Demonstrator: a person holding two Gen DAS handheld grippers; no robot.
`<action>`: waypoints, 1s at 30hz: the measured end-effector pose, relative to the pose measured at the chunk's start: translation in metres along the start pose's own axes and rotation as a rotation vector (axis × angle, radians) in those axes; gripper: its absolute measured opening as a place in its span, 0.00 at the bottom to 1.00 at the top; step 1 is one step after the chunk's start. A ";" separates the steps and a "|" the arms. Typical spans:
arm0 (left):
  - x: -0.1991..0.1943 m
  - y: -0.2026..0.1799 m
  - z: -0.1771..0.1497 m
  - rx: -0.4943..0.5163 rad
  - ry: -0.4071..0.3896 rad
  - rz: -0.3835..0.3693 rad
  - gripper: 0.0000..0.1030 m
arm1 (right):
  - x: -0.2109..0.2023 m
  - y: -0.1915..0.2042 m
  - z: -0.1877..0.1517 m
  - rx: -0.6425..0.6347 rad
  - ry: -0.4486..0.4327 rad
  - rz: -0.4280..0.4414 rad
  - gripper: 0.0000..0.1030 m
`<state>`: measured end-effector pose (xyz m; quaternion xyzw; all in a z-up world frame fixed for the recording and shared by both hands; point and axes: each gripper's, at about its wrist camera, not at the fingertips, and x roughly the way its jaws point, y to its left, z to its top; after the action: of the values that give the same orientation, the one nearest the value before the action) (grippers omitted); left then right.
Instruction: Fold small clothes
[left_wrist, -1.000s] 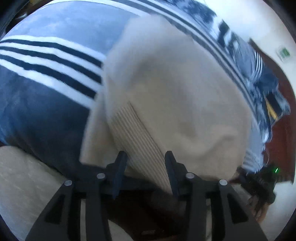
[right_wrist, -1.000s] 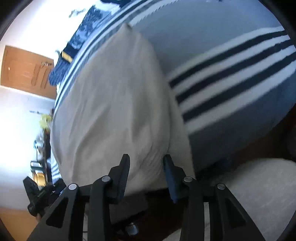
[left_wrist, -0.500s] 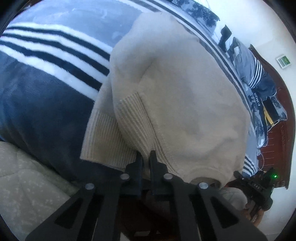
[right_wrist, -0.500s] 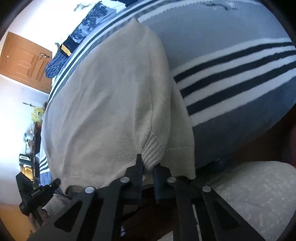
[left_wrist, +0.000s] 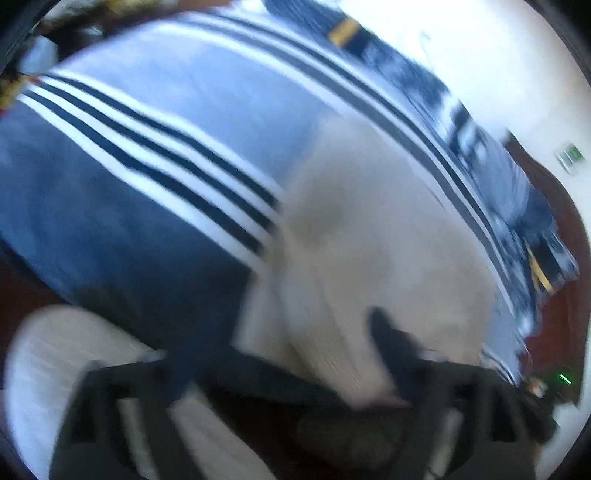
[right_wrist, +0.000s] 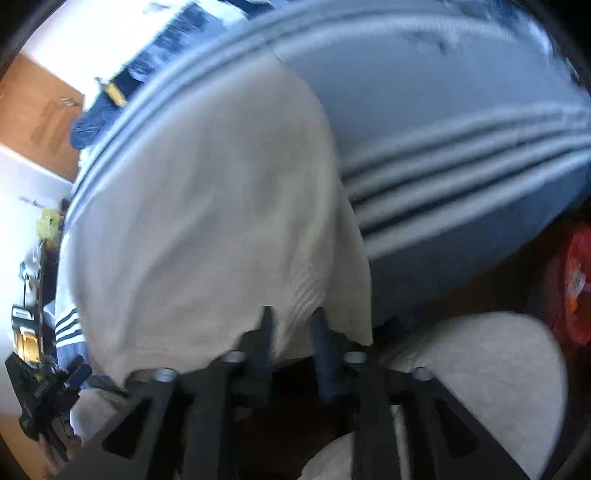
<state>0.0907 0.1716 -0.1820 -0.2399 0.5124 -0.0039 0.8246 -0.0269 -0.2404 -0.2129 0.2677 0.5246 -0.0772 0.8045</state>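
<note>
A beige knit sweater (left_wrist: 369, 236) lies on a blue blanket with white and dark stripes (left_wrist: 147, 177); its ribbed hem points toward me. The left wrist view is blurred. My left gripper (left_wrist: 284, 354) hovers over the hem's left corner, its jaws opening wide, with the ribbed edge loose between the fingers (left_wrist: 388, 339). In the right wrist view the sweater (right_wrist: 207, 206) fills the middle. My right gripper (right_wrist: 293, 326) is at the hem's right corner with its jaws opening. The ribbed edge sits between the fingertips (right_wrist: 266, 325) without being pinched.
Dark blue patterned bedding (left_wrist: 517, 206) is piled at the bed's far end. A wooden door (right_wrist: 37, 122) stands beyond it. Pale quilted fabric (right_wrist: 480, 350) lies close under the grippers. A red object (right_wrist: 572, 280) sits at the right, past the blanket's edge (right_wrist: 480, 266).
A second ago both grippers were open around the hem, then they shut on it. Now both have parted their jaws again, and both views have pulled back from the sweater.
</note>
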 end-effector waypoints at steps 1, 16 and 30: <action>-0.001 0.005 0.006 -0.015 -0.017 0.041 0.91 | -0.012 0.013 0.000 -0.027 -0.038 0.021 0.72; 0.068 0.011 0.016 -0.074 0.216 -0.217 0.89 | 0.028 0.224 0.024 -0.347 0.192 0.382 0.80; 0.087 0.004 0.017 -0.091 0.282 -0.242 0.65 | 0.124 0.326 0.018 -0.497 0.434 0.281 0.80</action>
<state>0.1450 0.1593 -0.2507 -0.3340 0.5899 -0.1134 0.7264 0.1741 0.0451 -0.2035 0.1438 0.6440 0.2228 0.7176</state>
